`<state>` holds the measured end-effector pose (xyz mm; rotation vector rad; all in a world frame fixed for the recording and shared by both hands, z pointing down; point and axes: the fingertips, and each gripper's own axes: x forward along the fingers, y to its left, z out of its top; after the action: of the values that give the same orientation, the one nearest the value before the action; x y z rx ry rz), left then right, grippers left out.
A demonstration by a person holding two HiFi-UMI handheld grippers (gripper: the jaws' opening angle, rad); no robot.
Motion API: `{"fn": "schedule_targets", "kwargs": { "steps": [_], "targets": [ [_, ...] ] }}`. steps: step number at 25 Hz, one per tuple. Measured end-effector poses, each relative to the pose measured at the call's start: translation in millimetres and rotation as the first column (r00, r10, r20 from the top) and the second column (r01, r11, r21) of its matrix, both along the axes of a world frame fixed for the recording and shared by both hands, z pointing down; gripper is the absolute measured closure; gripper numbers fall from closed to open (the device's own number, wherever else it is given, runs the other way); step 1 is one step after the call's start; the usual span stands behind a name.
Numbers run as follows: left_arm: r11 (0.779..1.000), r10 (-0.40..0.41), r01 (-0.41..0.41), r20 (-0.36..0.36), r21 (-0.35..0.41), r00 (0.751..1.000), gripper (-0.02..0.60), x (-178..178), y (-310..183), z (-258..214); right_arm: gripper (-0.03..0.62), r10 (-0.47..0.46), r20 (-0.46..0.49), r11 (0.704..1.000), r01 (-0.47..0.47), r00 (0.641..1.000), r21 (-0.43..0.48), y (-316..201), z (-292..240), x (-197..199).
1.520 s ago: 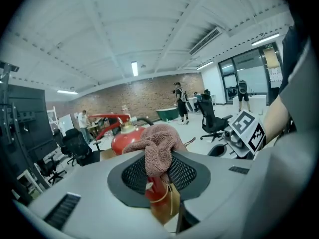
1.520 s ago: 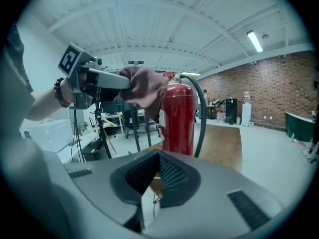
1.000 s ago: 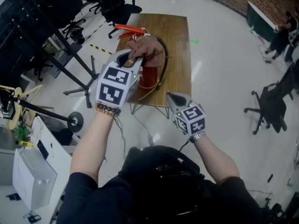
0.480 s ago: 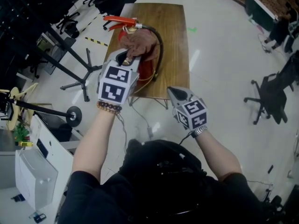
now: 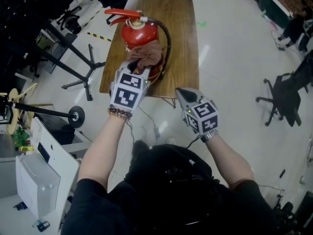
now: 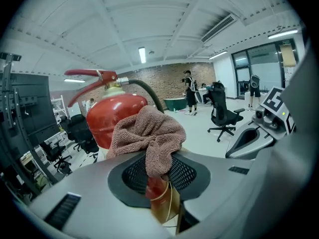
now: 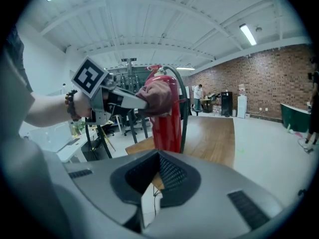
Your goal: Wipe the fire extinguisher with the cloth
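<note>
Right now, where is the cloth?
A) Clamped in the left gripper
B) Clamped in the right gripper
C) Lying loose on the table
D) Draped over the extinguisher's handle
A: in the left gripper view, the left gripper is shut on the brown cloth, holding it against the red fire extinguisher; the right gripper is shut with nothing in it.

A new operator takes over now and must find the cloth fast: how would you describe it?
Find the wooden table on the pale floor; a red fire extinguisher stands upright on it. The cloth is the crumpled brownish-pink towel against its body, pinched in the left tool. It is the only soft, matte thing there.
</note>
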<state>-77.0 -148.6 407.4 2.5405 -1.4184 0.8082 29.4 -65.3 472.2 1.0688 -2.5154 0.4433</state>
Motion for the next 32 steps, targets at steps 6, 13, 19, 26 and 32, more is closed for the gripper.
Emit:
{"fn": "schedule_targets", "kwargs": {
  "steps": [6, 13, 19, 26, 32],
  "targets": [
    [0.998, 0.003, -0.001, 0.025, -0.069, 1.0, 0.502, 0.5, 0.1, 44.2, 0.572, 0.009, -0.005, 1.0, -0.009, 1.0, -0.024, 2.8, 9.3, 3.5],
    [0.988, 0.008, 0.001, 0.063, -0.153, 0.998, 0.502, 0.9, 0.3, 102.4, 0.572, 0.015, -0.017, 0.999, -0.016, 1.0, -0.044, 2.1, 17.5, 6.1],
    [0.977, 0.022, -0.002, 0.093, -0.212, 0.995, 0.503, 0.7, 0.3, 140.6, 0.572, 0.017, -0.024, 0.998, -0.019, 1.0, -0.057, 1.6, 22.5, 5.4],
    [0.961, 0.022, 0.01, 0.112, -0.276, 0.993, 0.503, 0.2, 1.7, 177.1, 0.571, 0.022, -0.035, 0.998, -0.025, 0.999, -0.063, 2.3, 26.3, 7.9],
    [0.941, 0.003, 0.043, 0.137, -0.335, 0.991, 0.503, -7.1, 5.5, 209.8, 0.572, 0.027, -0.039, 0.997, -0.03, 0.999, -0.065, 4.9, 28.4, 11.2]
  ]
}}
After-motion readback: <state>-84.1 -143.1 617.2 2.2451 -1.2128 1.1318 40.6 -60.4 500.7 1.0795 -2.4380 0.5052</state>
